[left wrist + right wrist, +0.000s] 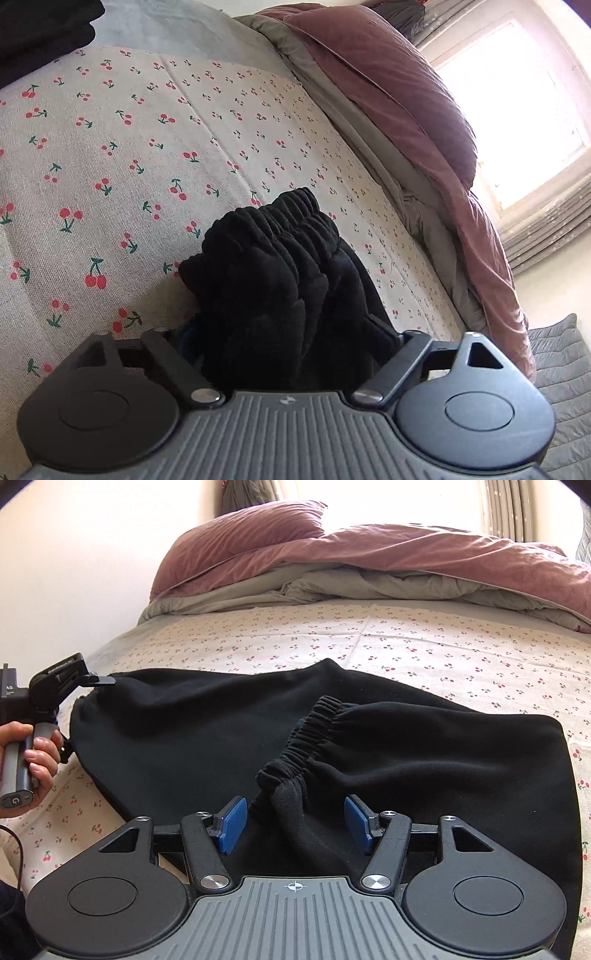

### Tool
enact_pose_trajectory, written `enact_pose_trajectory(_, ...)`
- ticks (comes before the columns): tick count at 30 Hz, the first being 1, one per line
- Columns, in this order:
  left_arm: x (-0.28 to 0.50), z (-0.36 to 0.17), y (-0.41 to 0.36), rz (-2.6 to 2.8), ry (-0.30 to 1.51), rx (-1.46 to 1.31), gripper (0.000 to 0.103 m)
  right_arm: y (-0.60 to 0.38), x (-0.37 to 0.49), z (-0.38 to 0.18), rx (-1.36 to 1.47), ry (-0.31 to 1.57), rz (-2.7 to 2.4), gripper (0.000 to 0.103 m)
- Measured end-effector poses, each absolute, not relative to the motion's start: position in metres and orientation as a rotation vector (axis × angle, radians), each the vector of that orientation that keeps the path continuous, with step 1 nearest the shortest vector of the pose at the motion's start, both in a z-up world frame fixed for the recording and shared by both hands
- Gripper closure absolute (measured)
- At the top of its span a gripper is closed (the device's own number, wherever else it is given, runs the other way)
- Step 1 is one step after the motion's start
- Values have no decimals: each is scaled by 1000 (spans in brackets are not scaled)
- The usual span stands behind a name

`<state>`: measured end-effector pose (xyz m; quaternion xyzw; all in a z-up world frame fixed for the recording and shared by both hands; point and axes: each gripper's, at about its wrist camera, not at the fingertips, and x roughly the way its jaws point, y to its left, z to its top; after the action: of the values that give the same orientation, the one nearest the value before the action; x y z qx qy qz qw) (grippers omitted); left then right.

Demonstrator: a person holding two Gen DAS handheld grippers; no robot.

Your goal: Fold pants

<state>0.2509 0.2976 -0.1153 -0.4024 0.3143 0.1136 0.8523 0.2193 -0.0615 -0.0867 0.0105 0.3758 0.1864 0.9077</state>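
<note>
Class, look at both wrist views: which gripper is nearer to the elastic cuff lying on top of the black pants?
Right. The right gripper has its jaws open on either side of the elastic cuff. The left gripper is off at the far left edge of the pants, gripping fabric there.

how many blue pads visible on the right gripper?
2: left pad and right pad, either side of the pants' cuff, jaws open. The left gripper's pads are hidden by fabric.

Cherry-print sheet (406,642), mauve duvet (369,554), bright window (517,110).
</note>
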Motion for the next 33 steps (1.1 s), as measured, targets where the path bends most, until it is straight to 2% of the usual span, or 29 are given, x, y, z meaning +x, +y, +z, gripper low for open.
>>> enact_pose_trajectory(1,251,-114,296,256,663,-812,60,-60,219,-88,12,785,387,44)
enact_pose_trajectory(2,249,-113,297,260,646,-813,75,-59,220,-90,2,795,389,44)
enact_pose_trajectory(5,240,-100,298,239,570,-865,81,-66,223,-92,46,815,381,44)
enact_pose_trajectory(14,223,-22,211,-2,325,-592,84,-105,240,-99,293,874,357,44)
enact_pose_trajectory(18,213,0,171,-119,277,-528,85,-95,243,-112,244,894,384,42)
enact_pose_trajectory(26,206,15,113,-226,233,-368,85,-108,219,-77,270,896,482,43)
enact_pose_trajectory(30,212,15,83,-249,250,-349,85,-143,212,-61,387,863,421,35)
enact_pose_trajectory(33,220,19,59,-270,252,-341,85,-178,211,-58,471,861,326,34)
